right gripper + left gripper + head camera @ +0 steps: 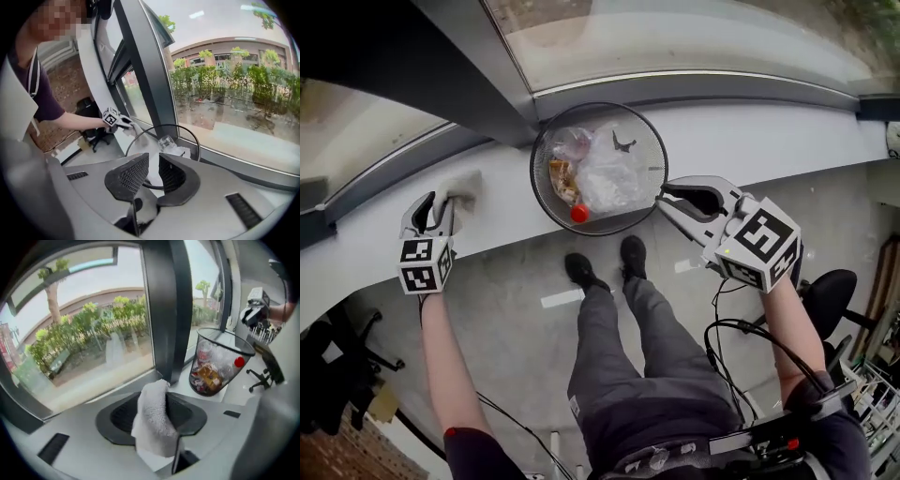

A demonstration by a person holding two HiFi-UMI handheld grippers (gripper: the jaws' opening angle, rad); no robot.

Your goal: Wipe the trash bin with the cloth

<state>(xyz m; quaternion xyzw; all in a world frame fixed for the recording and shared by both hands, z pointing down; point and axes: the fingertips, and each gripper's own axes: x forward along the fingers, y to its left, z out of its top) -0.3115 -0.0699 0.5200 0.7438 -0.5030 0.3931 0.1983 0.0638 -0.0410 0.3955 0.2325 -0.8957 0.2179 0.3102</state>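
Observation:
The black mesh trash bin point(598, 169) stands on the white windowsill point(769, 136), lined with a clear bag and holding litter and a red cap point(579, 214). My right gripper point(664, 200) is at its right side, shut on the rim; in the right gripper view the wire rim point(187, 136) runs between the pads of my right gripper point(153, 161). Left of the bin, my left gripper point(436, 208) points at the sill with the grey-white cloth point(461, 192). In the left gripper view the cloth point(154, 420) hangs loosely between the parted pads of my left gripper point(157, 397), and the bin point(218, 364) is to the right.
A dark window post point(478, 66) rises just left of the bin, with glass behind the sill. The person's legs and shoes point(600, 267) stand below the sill on the grey floor. Office chairs point(834, 300) and cables lie at the right.

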